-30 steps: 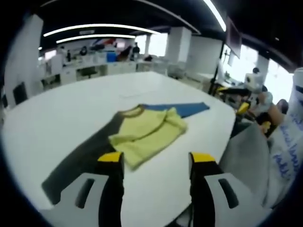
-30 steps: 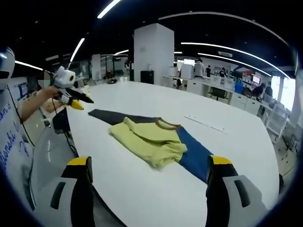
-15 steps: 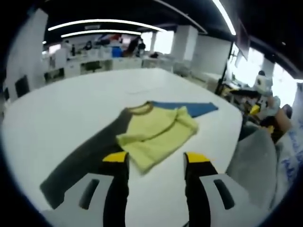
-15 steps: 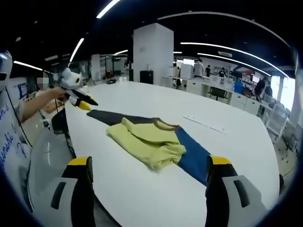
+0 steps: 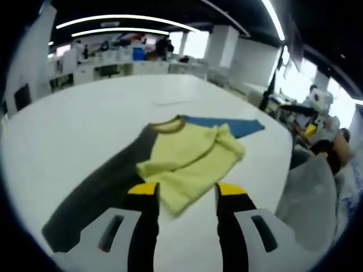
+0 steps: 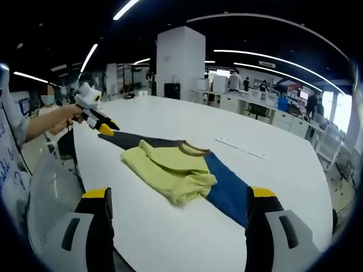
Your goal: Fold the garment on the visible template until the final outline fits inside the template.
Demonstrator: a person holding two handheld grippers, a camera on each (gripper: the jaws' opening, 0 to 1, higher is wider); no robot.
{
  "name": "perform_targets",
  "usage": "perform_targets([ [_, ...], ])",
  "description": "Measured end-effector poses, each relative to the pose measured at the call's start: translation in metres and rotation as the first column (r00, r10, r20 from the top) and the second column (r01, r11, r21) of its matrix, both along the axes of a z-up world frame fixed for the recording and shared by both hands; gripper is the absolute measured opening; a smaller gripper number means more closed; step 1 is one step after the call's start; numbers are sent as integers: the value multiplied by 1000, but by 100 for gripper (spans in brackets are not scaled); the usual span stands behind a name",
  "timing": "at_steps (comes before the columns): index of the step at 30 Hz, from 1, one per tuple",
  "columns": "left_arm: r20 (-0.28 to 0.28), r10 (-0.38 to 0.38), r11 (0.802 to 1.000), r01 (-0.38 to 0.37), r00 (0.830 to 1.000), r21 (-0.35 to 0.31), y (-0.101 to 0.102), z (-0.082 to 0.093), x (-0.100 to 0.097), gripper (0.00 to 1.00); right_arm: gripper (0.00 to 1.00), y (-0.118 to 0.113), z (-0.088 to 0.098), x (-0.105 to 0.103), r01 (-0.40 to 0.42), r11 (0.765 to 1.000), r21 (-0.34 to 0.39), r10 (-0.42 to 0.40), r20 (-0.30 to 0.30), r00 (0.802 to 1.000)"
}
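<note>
A folded yellow garment (image 5: 190,158) lies on a long flat template, with a dark grey part (image 5: 93,195) and a blue part (image 5: 229,124), on the white table (image 5: 68,130). My left gripper (image 5: 186,192) is open, its yellow-tipped jaws hovering just before the garment's near edge. In the right gripper view the garment (image 6: 167,167) covers the template's middle between the grey part (image 6: 127,140) and the blue part (image 6: 227,190). My right gripper (image 6: 180,198) is wide open, back from the garment above the table's edge. The left gripper (image 6: 97,120) hangs over the grey end, held by a hand.
A grey chair back (image 5: 306,195) stands at the table's edge, seen also as the chair (image 6: 45,198). A thin pale strip (image 6: 238,146) lies on the table beyond the garment. Office desks and people (image 6: 235,82) are far behind. The right gripper (image 5: 309,124) shows off the table.
My left gripper has come closer to the garment and its jaws have narrowed somewhat. The right gripper stays wide open; its view shifted slightly. The garment has not moved.
</note>
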State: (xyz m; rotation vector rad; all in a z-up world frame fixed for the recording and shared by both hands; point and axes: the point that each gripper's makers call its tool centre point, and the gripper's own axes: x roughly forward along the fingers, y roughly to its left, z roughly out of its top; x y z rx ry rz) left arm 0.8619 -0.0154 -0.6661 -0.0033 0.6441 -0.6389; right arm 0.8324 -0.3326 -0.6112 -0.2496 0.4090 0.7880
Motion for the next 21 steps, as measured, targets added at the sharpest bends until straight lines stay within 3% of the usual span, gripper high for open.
perform_targets([
  [21,-42,8,999,-6,999,38,1,-27,28,33,95,6,-9,4,-1,1000,3,1,-27,1000],
])
